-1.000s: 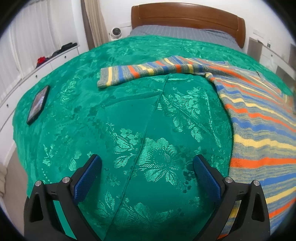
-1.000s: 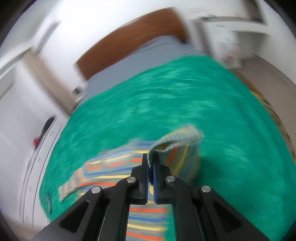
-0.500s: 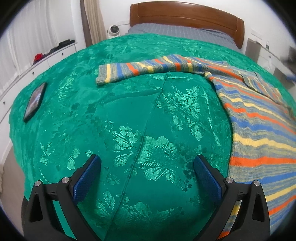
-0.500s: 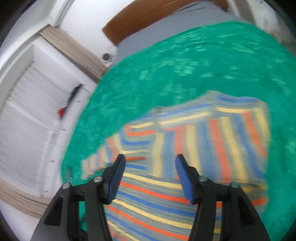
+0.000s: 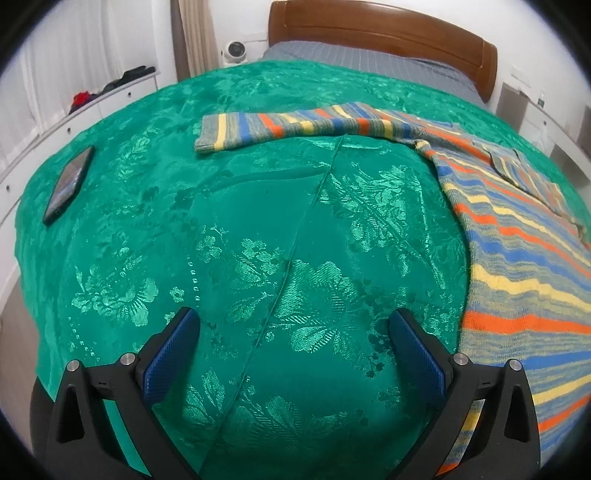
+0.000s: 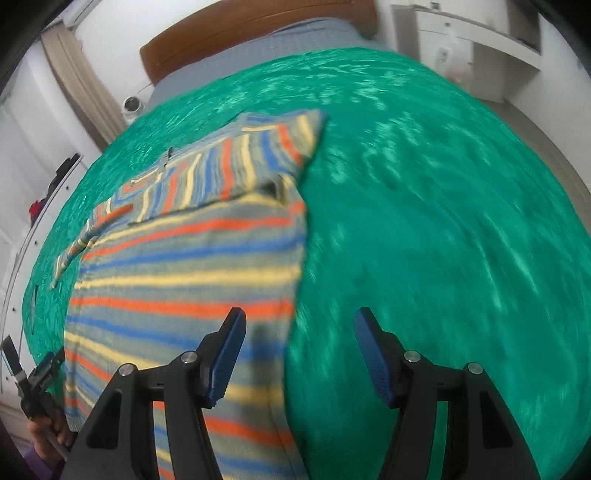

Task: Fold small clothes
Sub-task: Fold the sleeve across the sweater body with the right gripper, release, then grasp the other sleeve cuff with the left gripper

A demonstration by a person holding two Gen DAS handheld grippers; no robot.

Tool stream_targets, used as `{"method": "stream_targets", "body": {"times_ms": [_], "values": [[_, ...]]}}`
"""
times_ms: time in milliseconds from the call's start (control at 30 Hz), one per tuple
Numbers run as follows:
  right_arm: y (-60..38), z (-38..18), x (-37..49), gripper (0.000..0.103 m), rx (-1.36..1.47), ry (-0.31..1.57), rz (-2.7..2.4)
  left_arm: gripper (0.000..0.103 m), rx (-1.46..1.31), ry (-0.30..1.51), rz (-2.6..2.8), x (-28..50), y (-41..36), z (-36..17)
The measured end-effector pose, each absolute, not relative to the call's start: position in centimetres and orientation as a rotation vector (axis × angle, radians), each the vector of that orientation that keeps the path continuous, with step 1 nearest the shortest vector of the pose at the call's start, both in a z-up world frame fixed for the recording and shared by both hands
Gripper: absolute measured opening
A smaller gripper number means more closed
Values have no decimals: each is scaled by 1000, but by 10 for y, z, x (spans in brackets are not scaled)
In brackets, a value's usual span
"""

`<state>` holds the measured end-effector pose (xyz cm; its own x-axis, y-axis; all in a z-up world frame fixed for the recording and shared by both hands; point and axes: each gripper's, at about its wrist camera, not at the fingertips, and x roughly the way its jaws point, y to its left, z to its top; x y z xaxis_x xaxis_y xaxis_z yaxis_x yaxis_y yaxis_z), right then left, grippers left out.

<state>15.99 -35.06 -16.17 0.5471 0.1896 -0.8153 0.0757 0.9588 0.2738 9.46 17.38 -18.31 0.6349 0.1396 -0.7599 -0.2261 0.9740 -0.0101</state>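
Note:
A striped sweater [image 5: 524, 266] in grey, blue, orange and yellow lies flat on the green bedspread [image 5: 258, 221]. Its left sleeve [image 5: 280, 123] stretches out to the left. Its right sleeve [image 6: 229, 173] lies folded across the chest. My left gripper [image 5: 293, 332] is open and empty above the bedspread, left of the sweater's body. My right gripper [image 6: 299, 332] is open and empty above the sweater's right edge [image 6: 295, 280].
A dark phone [image 5: 68, 182] lies on the bedspread at the left. A wooden headboard [image 5: 384, 33] stands at the far end. White drawers [image 5: 92, 107] run along the left wall. A white fan [image 5: 234, 51] stands beside the bed.
My right gripper has let go of the right sleeve, opened, and drawn back toward the sweater's lower right edge. The sleeve now lies folded on the chest. My left gripper has barely moved.

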Motion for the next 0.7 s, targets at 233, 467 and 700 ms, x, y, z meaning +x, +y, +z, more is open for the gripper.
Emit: {"method": "stream_targets", "body": {"times_ms": [233, 467, 700], "values": [[-344, -166, 119, 62, 382, 951, 26, 103, -120, 859, 172, 95, 179, -184], [-325, -165, 106, 62, 387, 932, 36, 103, -121, 862, 170, 91, 177, -185], [-314, -162, 100, 62, 390, 923, 50, 103, -109, 893, 133, 90, 177, -184]]}}
